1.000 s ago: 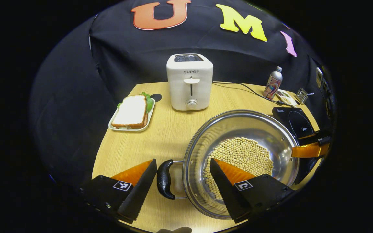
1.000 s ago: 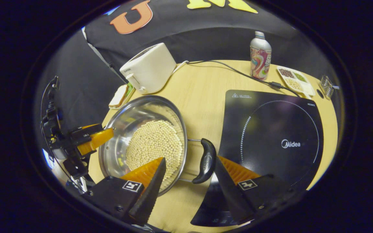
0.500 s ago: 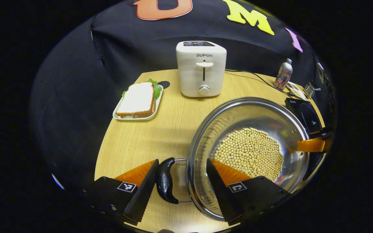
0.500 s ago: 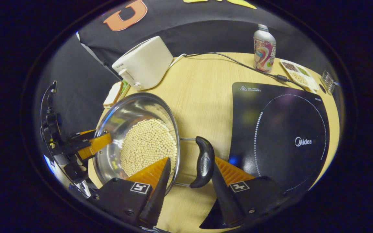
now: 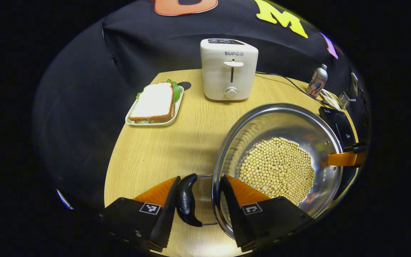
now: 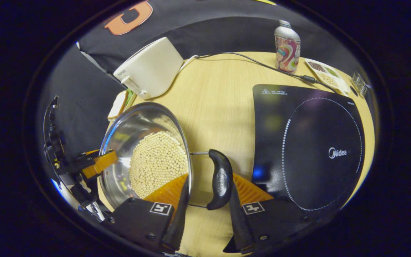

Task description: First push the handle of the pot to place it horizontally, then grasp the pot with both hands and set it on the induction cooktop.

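The round wooden tabletop [image 5: 162, 142] carries the steel pot [image 5: 280, 142], part-filled with pale beans [image 5: 278, 167], standing left of the black induction cooktop [image 6: 309, 142] and apart from it, with a strip of bare wood between the two. In the left gripper view the left claw [image 5: 198, 194] straddles the pot's left black handle [image 5: 187, 200]: one finger lies against the handle's outer side, the other reaches over the pot's rim, and whether they press cannot be told. In the right gripper view the right claw [image 6: 207, 194] straddles the pot's right handle [image 6: 220, 184] in like manner, one finger over the rim and beans, the other just beside the handle on the cooktop side; contact cannot be confirmed. At the far side stand a white toaster [image 5: 229, 69] and, left of it, a tray with a sandwich [image 5: 155, 103]. Far right are a bottle [image 6: 287, 46], a small dish of grains [image 6: 326, 76] and a cable [image 6: 248, 62] running across the wood. The cooktop's glass is bare, and the pot's near rim lies close to the tabletop's near edge.
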